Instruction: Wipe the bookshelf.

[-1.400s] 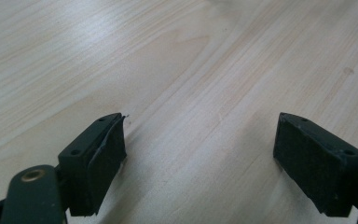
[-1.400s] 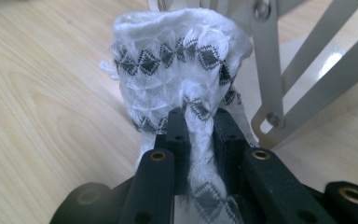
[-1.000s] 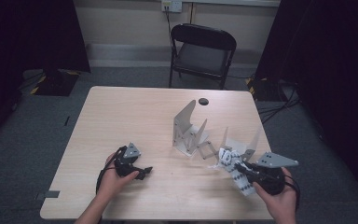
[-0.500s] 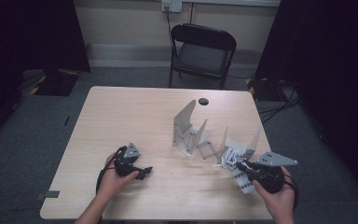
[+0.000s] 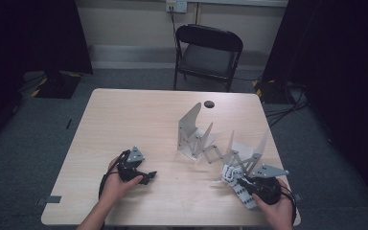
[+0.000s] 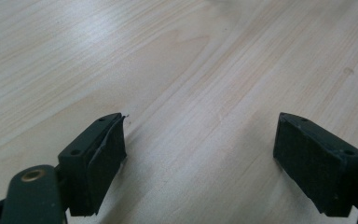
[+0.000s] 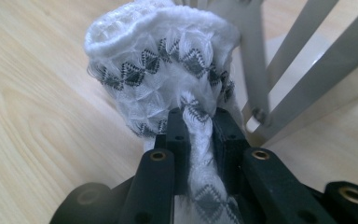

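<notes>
A white knitted sock (image 7: 168,70) with a black diamond pattern is pinched between the jaws of my right gripper (image 7: 199,123), which is shut on it. In the high view that sock (image 5: 234,178) lies low at the table's front right, beside the near end of a grey folding metal rack (image 5: 206,139), with the right gripper (image 5: 244,183) just behind it. My left gripper (image 5: 149,176) rests on the table at the front left. In its own view the left gripper (image 6: 200,151) stands open over bare wood, nothing between the jaws.
A small dark round object (image 5: 209,103) lies near the table's far edge. A black folding chair (image 5: 208,52) stands behind the table (image 5: 124,120). The rack's struts (image 7: 303,60) run close along the right of the sock.
My right hand has come down toward the tabletop with the sock, which now sits lower beside the rack's end. The left hand has stayed put.
</notes>
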Available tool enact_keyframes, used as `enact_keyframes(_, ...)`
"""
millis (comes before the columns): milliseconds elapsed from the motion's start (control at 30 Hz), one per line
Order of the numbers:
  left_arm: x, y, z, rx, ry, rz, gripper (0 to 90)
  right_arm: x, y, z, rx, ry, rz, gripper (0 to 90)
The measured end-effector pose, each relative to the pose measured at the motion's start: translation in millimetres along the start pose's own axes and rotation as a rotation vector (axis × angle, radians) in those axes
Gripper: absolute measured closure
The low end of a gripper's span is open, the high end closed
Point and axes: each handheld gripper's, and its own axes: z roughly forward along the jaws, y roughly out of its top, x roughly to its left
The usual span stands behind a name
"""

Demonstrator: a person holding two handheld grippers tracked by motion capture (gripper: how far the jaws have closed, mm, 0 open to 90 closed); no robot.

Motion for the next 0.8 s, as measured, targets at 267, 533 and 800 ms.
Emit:
enact_keyframes(267,-0.1,0.0,0.1,-0.001,0.000,0.000,16.5,2.1,-8.0,10.9,0.049,0.010,-0.007,79.3)
enact_keyframes(533,0.0,0.0,0.0,0.000,0.000,0.000,16.5,3.4,-11.6,11.8,0.058,0.017,-0.001,79.2)
enact_keyframes(800,0.0,0.0,0.0,0.000,0.000,0.000,16.4,4.5,-12.2,10.1,0.062,0.031,-0.003,79.2)
